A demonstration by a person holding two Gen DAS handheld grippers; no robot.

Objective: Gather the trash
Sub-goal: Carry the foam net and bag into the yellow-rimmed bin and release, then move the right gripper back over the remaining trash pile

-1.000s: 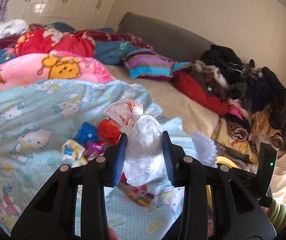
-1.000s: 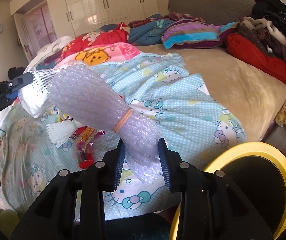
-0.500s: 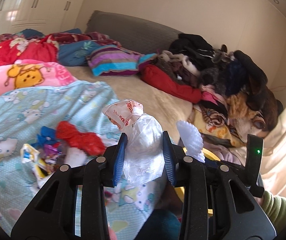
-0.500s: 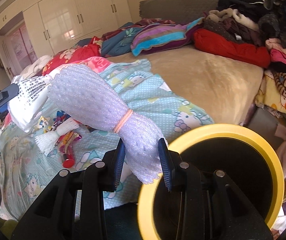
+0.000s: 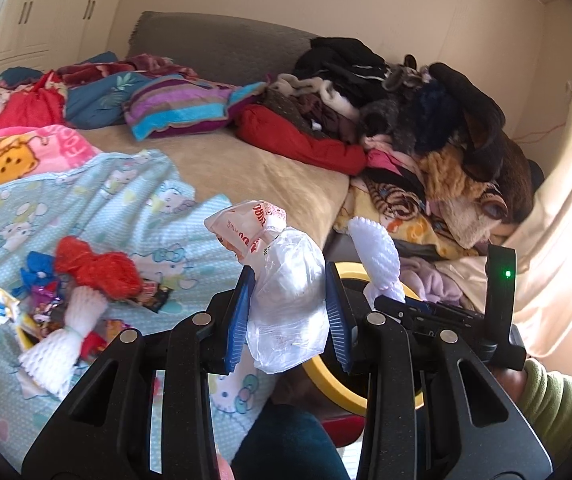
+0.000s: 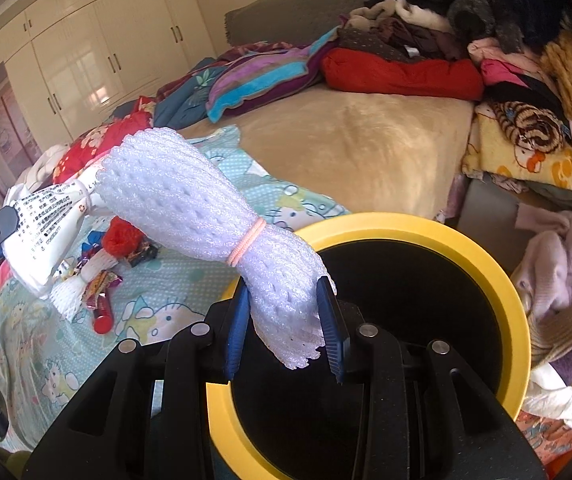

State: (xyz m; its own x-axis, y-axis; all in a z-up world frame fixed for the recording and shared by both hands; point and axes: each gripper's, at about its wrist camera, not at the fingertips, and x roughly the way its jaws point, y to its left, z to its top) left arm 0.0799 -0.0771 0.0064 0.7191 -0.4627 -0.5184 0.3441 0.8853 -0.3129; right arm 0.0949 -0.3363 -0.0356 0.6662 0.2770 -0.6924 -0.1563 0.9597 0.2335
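Note:
My left gripper [image 5: 288, 316] is shut on a crumpled clear plastic bag [image 5: 286, 304] with a white printed wrapper at its top. My right gripper [image 6: 286, 328] is shut on a white foam net bundle [image 6: 214, 224] tied with a pink rubber band, held over the yellow-rimmed black bin [image 6: 486, 264]. The bin's rim [image 5: 326, 380] shows behind my left fingers, with the foam net [image 5: 378, 252] and right gripper beyond. More trash lies on the blue Hello Kitty blanket [image 5: 106, 200]: a red net [image 5: 98, 268], a white foam net [image 5: 66, 336], several candy wrappers [image 5: 38, 300].
A beige bed surface [image 6: 366, 140] lies behind the bin. A heap of clothes [image 5: 426, 120] fills the right side. Pillows and blankets [image 5: 178, 108] lie by the grey headboard. White wardrobes [image 6: 106, 60] stand at the far left.
Both grippers have swung right, away from the trash pile and toward the bin. The yellow rim now lies under the right gripper's foam net. Both grips are unchanged.

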